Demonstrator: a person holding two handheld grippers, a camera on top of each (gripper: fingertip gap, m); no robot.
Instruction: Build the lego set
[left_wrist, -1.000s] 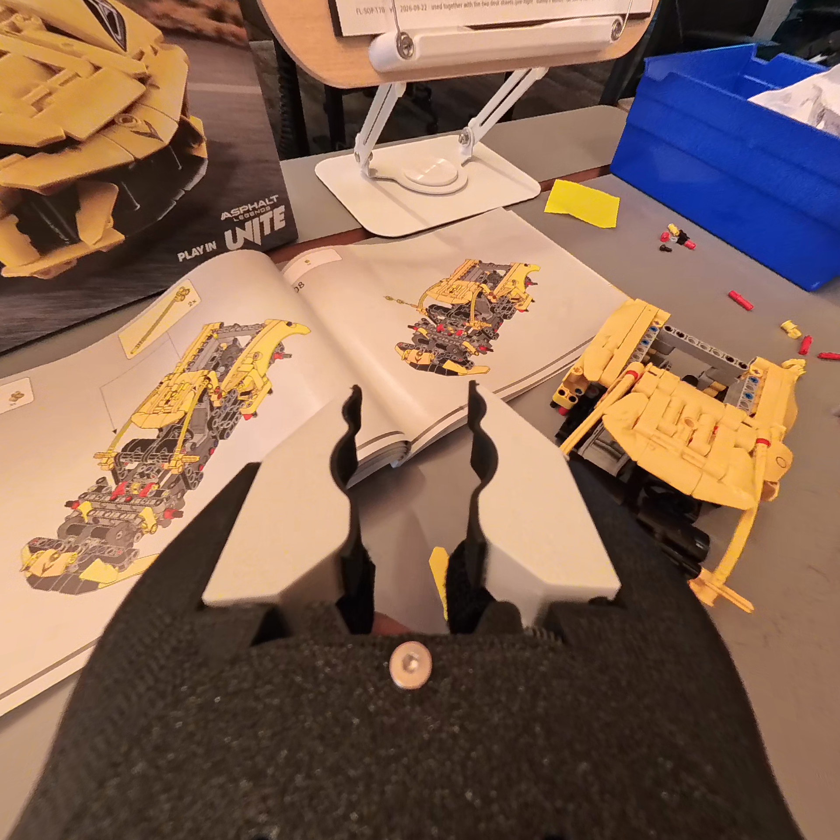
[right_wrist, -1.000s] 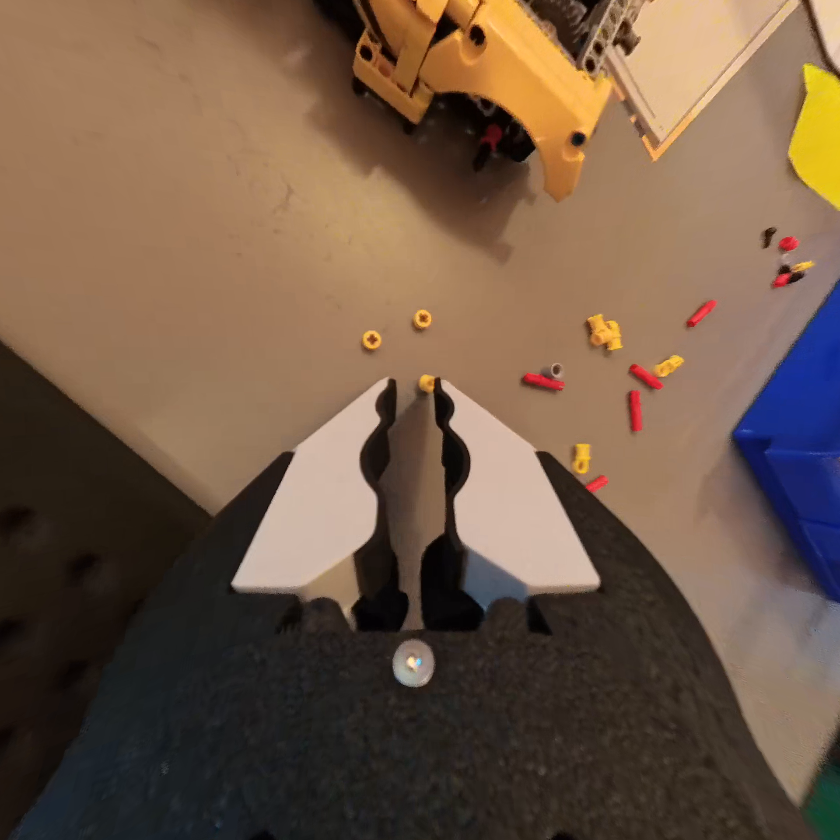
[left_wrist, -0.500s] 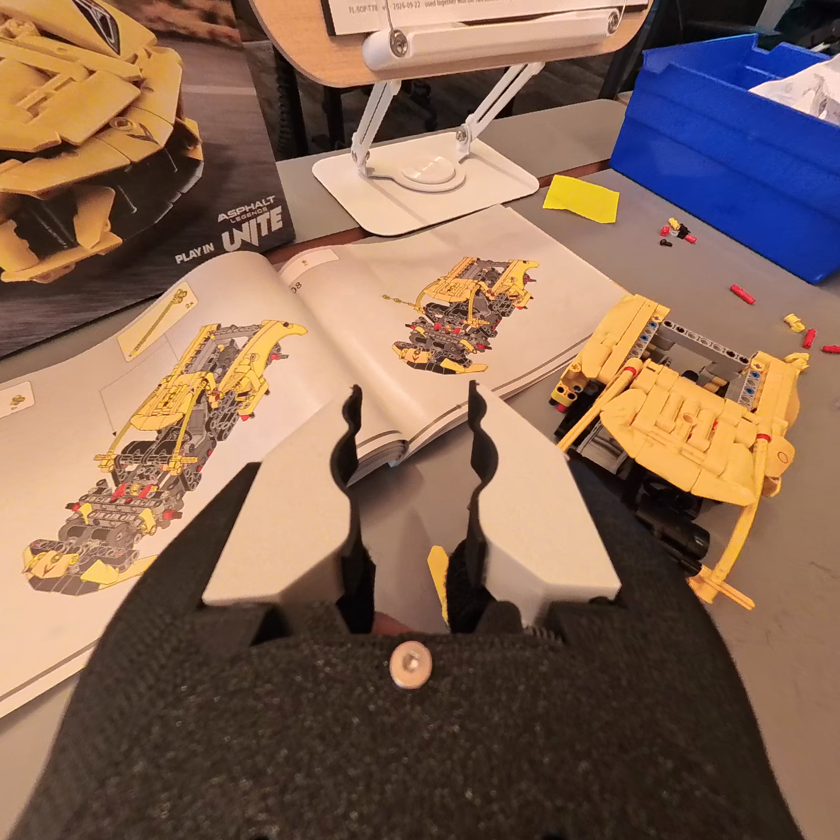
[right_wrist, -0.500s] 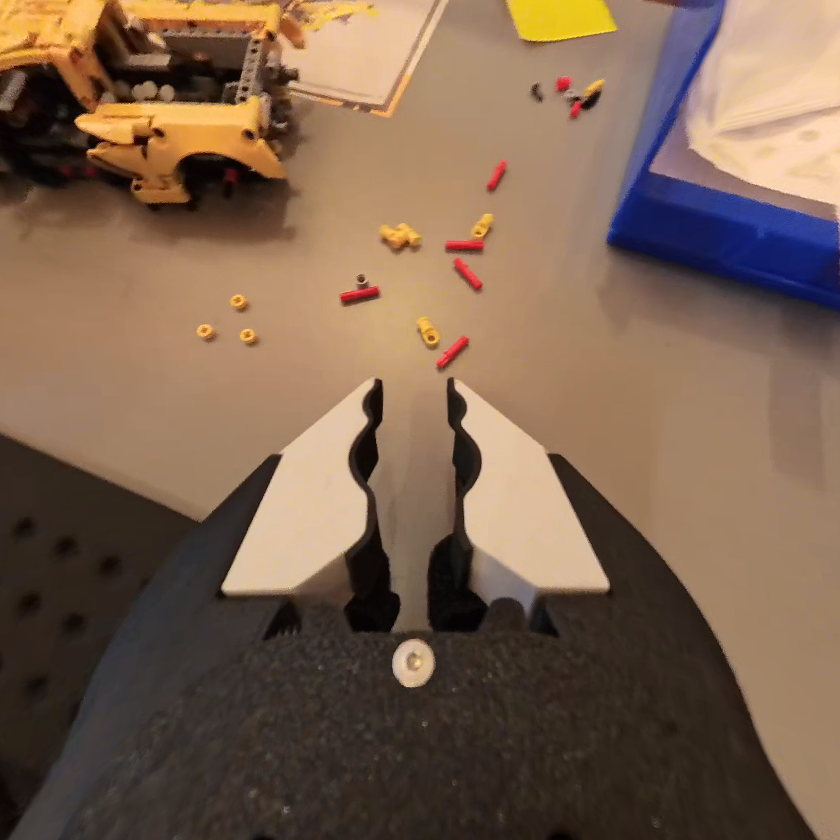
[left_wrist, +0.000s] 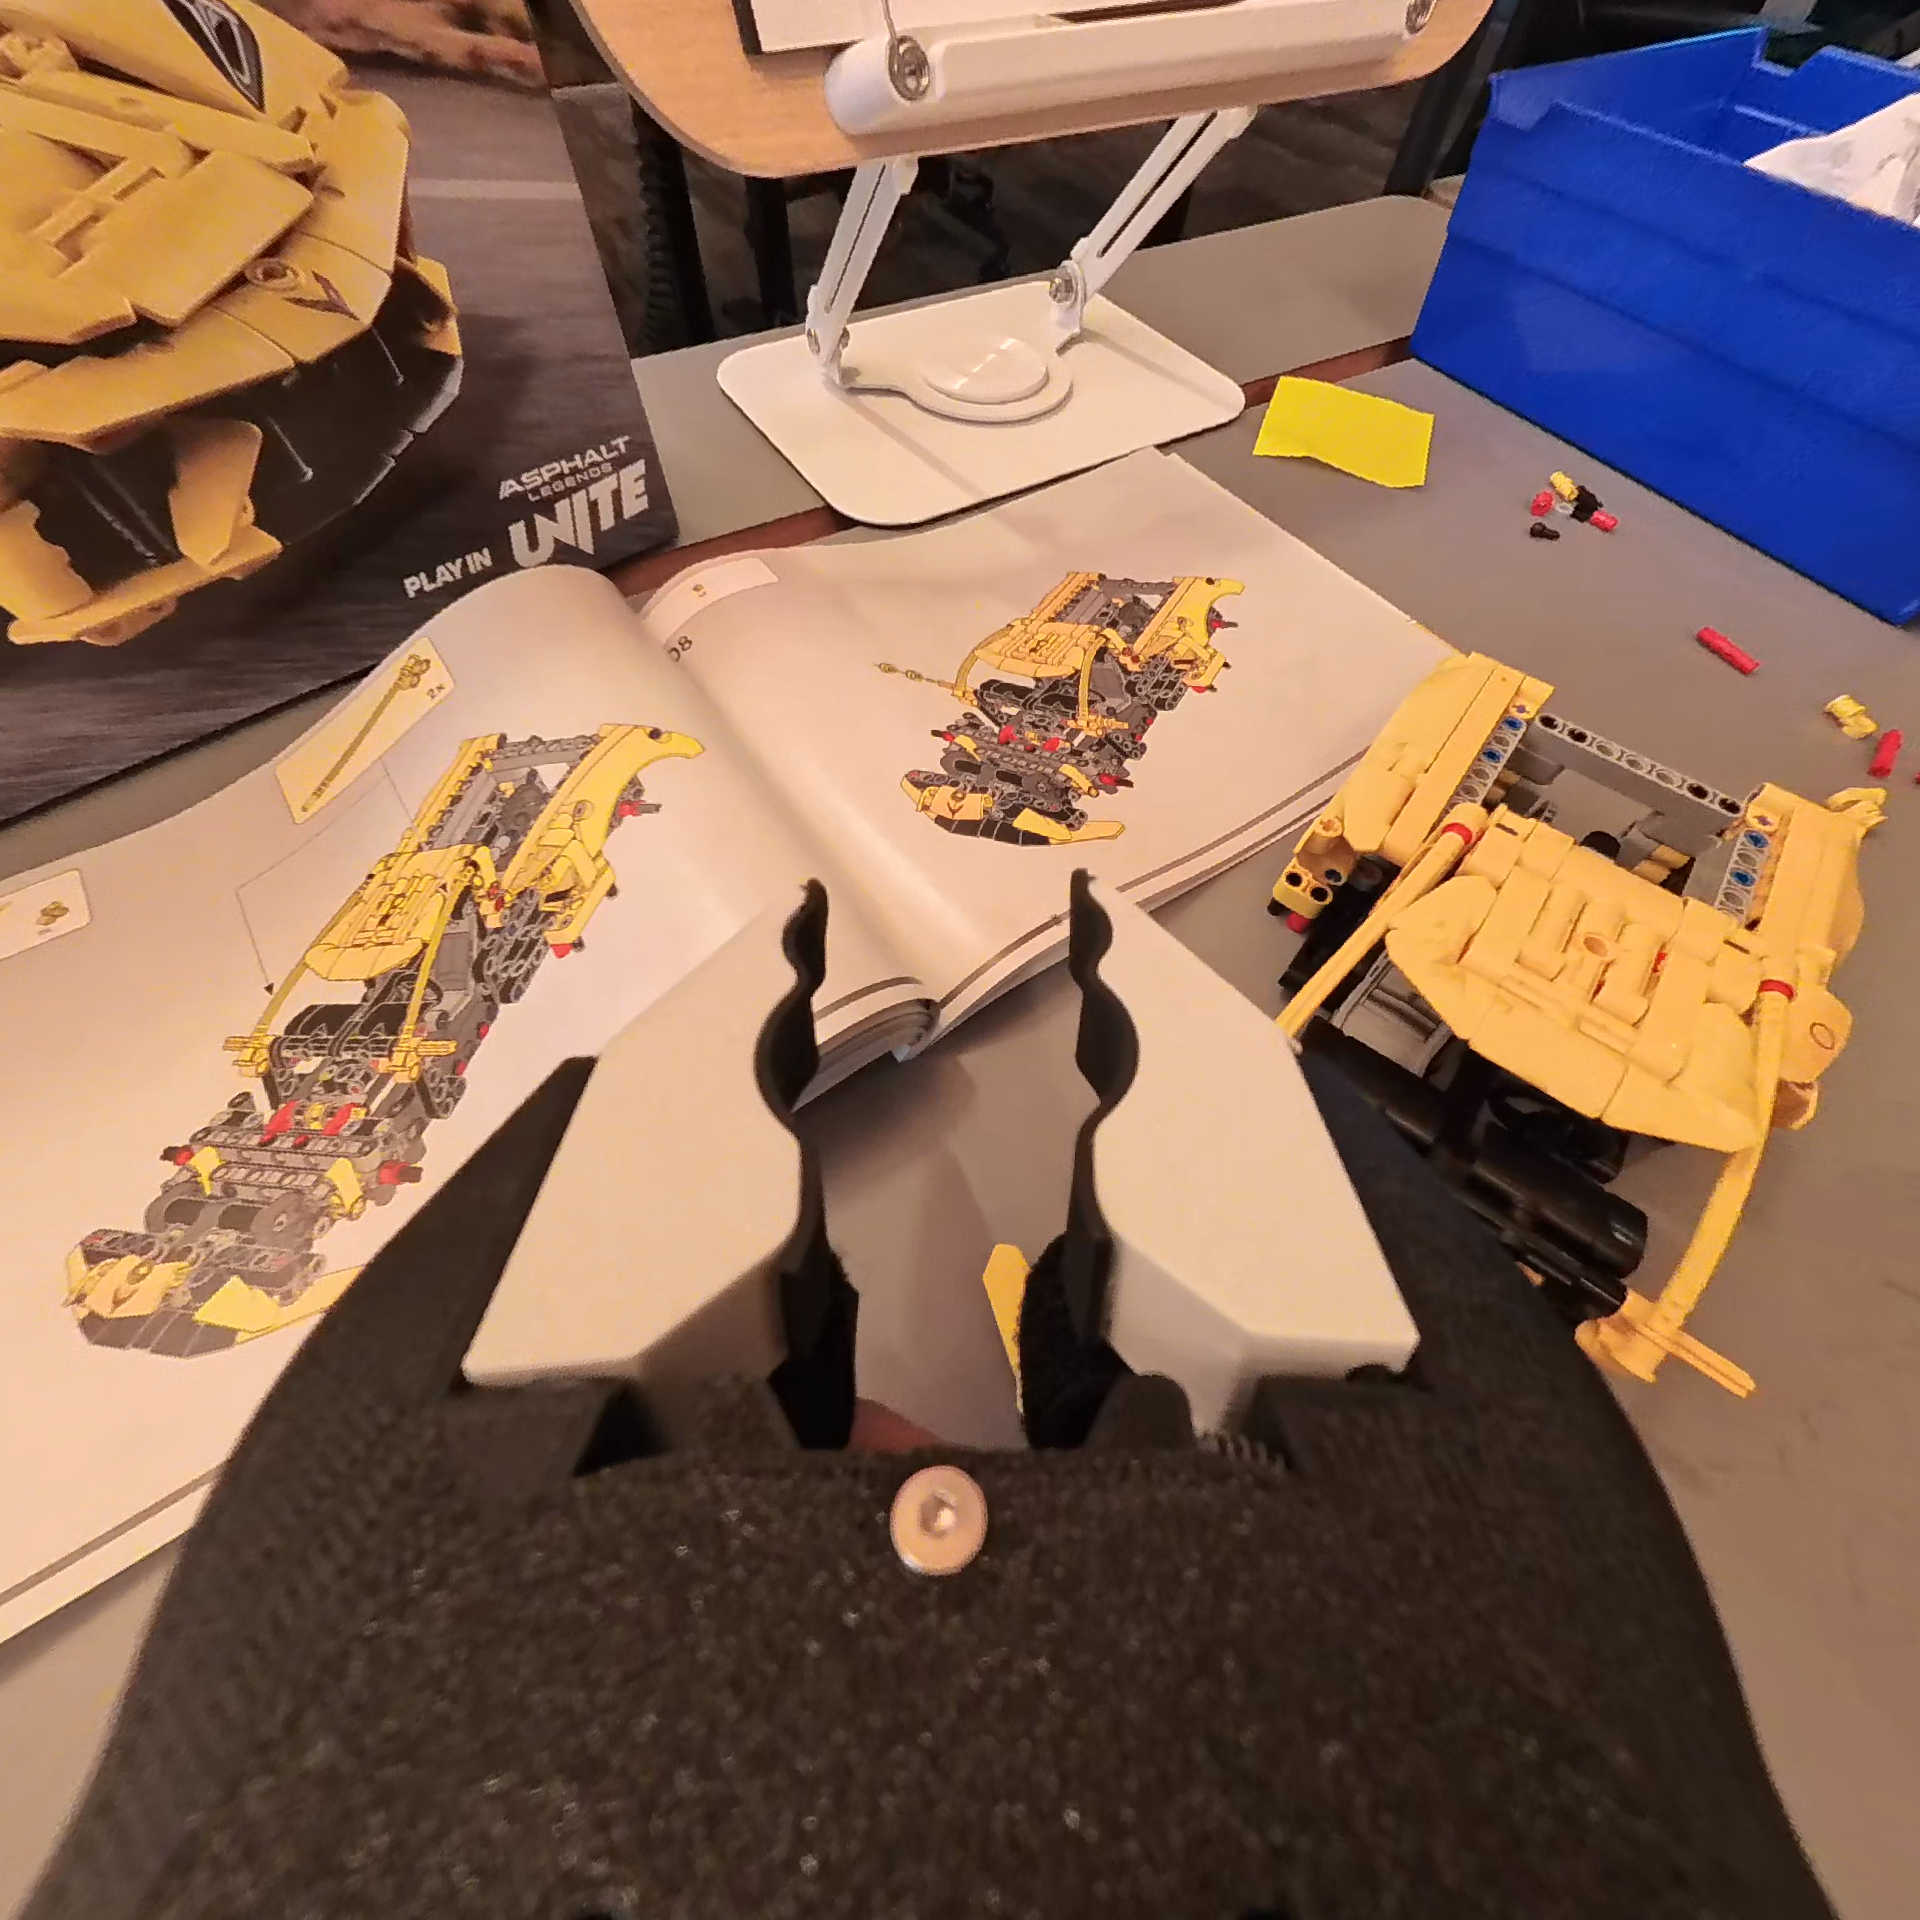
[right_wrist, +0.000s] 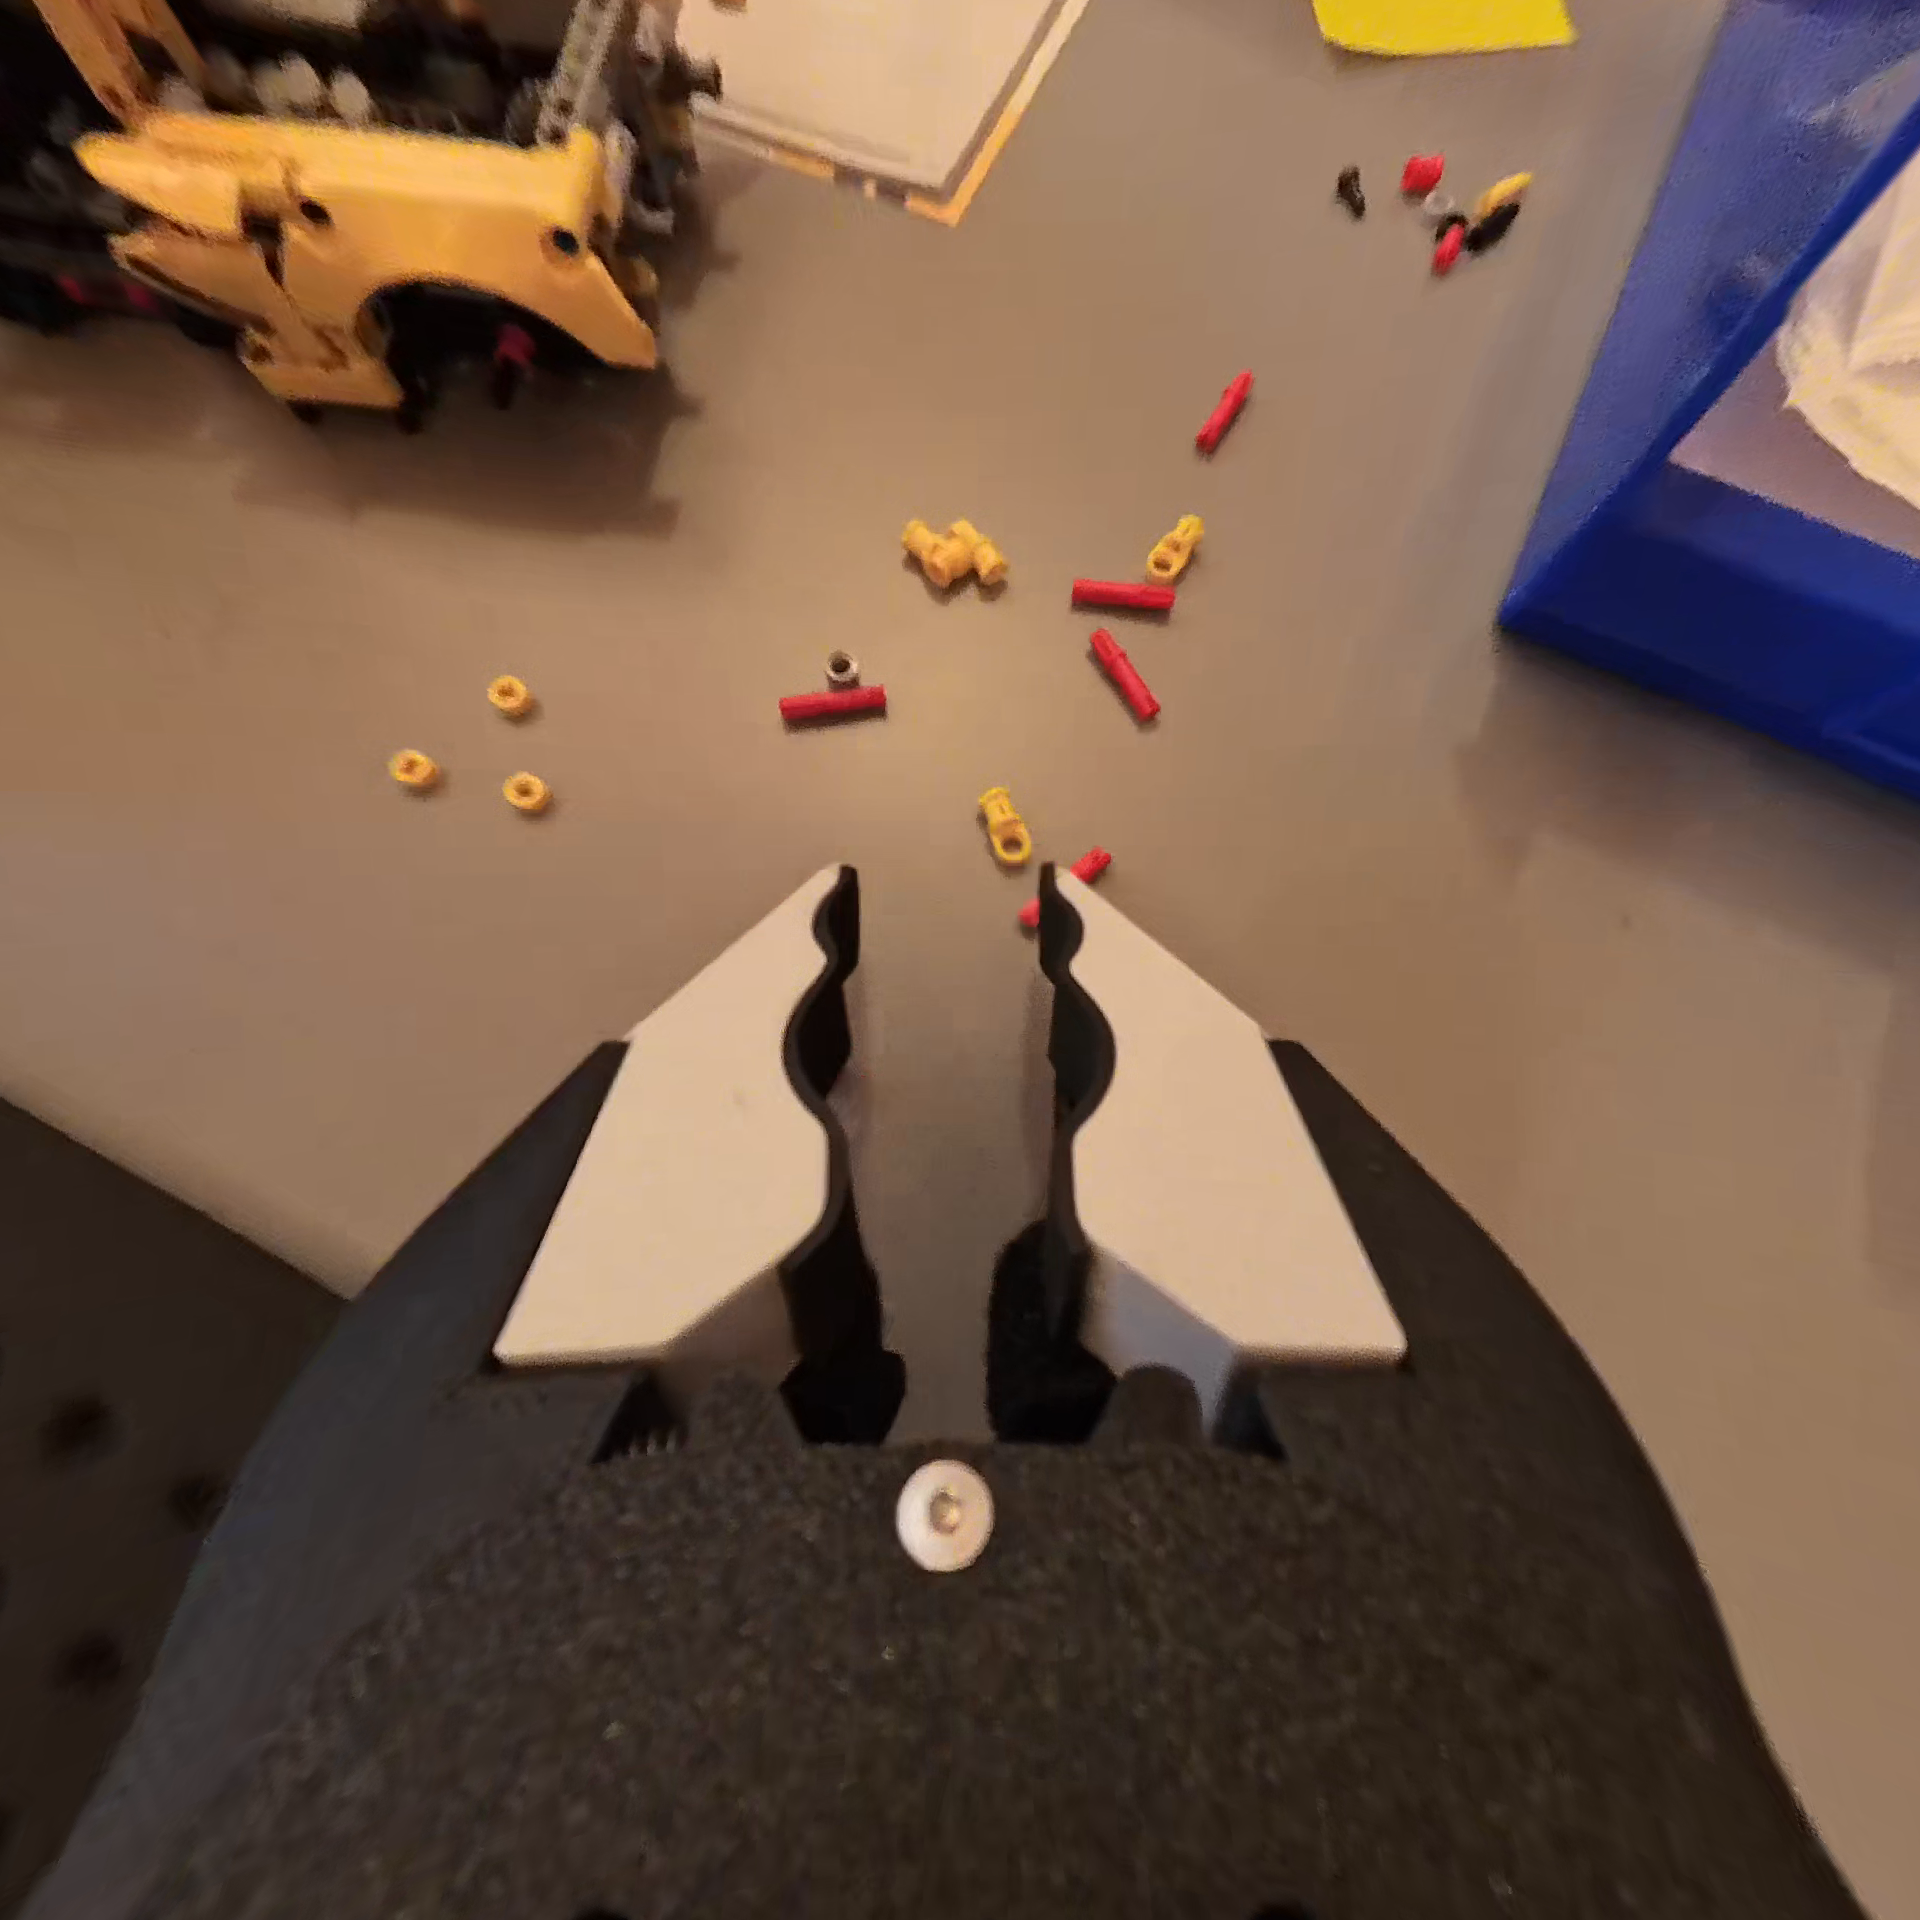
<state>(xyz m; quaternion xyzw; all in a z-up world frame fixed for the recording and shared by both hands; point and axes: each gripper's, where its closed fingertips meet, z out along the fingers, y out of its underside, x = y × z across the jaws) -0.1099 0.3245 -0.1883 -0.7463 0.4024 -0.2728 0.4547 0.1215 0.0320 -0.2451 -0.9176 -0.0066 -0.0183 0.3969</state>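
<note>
A: Looking at what, on the left side?

B: Looking down past the left gripper (left_wrist: 940, 904), hanging spread wide and gripping nothing, over the near edge of an open instruction booklet (left_wrist: 727, 831) lying flat on a grey table (left_wrist: 1714, 1558).

A: And finding the lego car (left_wrist: 1579, 956) where?

B: Sitting half-built just right of the booklet, touching its corner, resting on the table. Backing onto a printed box (left_wrist: 208, 312) far left, a white stand (left_wrist: 977, 416) behind the booklet, a yellow paper slip (left_wrist: 1342, 445) and a blue bin (left_wrist: 1662, 229) far right.

A: Seeing what on the right side?

B: Pointing the right gripper (right_wrist: 945, 883) down at the same grey top, fingers parted and empty, one tip lying over a red pin (right_wrist: 1091, 862). Spotting more red pins (right_wrist: 831, 704), three yellow rings (right_wrist: 509, 694) and a yellow connector (right_wrist: 1006, 826) lying scattered ahead. Catching a dark perforated surface (right_wrist: 104, 1455) beyond the table edge, lower left.
</note>
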